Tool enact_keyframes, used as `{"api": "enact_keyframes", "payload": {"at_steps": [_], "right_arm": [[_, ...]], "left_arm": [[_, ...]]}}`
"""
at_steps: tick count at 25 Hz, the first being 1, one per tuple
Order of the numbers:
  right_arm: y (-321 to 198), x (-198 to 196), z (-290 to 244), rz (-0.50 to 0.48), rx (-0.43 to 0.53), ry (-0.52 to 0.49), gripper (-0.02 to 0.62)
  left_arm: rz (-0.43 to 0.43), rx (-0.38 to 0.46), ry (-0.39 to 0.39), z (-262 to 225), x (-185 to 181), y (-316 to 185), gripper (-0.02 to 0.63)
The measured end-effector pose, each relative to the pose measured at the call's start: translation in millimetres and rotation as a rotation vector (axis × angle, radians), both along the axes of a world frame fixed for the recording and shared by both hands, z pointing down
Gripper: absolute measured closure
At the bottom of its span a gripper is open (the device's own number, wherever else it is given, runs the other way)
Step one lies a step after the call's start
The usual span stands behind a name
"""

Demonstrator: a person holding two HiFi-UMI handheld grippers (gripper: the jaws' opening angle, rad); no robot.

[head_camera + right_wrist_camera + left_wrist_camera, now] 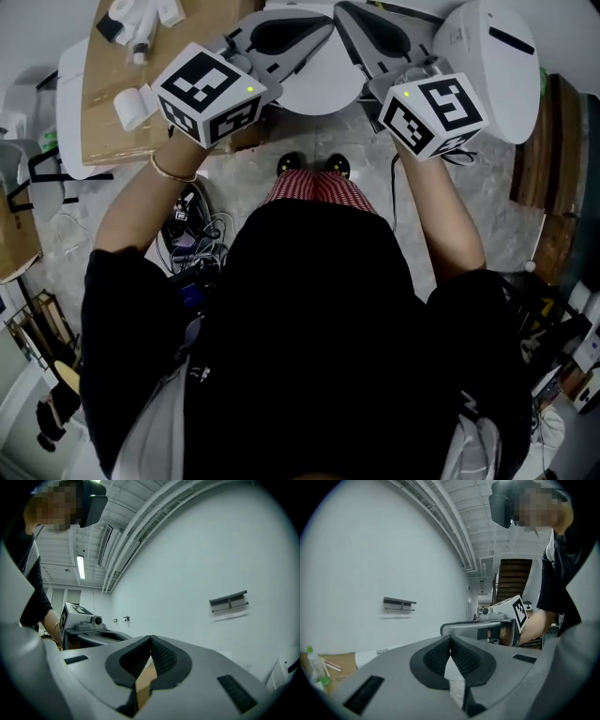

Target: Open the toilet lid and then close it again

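Note:
The white toilet [319,89] shows its round top at the upper middle of the head view; whether the lid is up or down I cannot tell. Both grippers are held above it, tips close together. My left gripper [323,26] is shut with nothing between its jaws, its marker cube [211,94] in the left hand. My right gripper [345,11] is likewise shut and empty, its cube [433,112] in the right hand. In the left gripper view the closed left gripper [450,638] points at a bare white wall. The right gripper [150,638] does the same in its own view.
A large white rounded body [492,56] with a dark slot stands at the upper right. A cardboard sheet [122,66] with a paper roll [131,105] lies upper left. Cables [192,234] lie on the floor by my left side. A small wall rail [399,603] hangs on the wall.

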State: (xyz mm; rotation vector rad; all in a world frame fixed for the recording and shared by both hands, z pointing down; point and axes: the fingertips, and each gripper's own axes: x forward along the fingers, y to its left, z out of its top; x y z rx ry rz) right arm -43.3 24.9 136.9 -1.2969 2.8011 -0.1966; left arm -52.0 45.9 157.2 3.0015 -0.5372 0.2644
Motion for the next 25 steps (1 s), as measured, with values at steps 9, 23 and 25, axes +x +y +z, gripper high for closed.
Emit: {"api": "enact_keyframes", "payload": {"at_steps": [9,23,25], "right_arm": [[-0.8,-10.0,-3.2,-0.025,0.008,0.0,0.576],[-1.7,-11.2,-12.4,-0.031,0.027,-0.006,0.577],[-1.1,-11.3,-12.3,-0.032,0.027,-0.005,0.577]], "left_arm": [[-0.006,-0.013,-0.009,-1.5,-9.8,-1.0,0.603],[-0.012,-0.015,0.005,-4.7,-9.9,-0.1,0.602],[-0.02,-0.015,0.013,-5.2,-11.5,-0.6,0.602]]}}
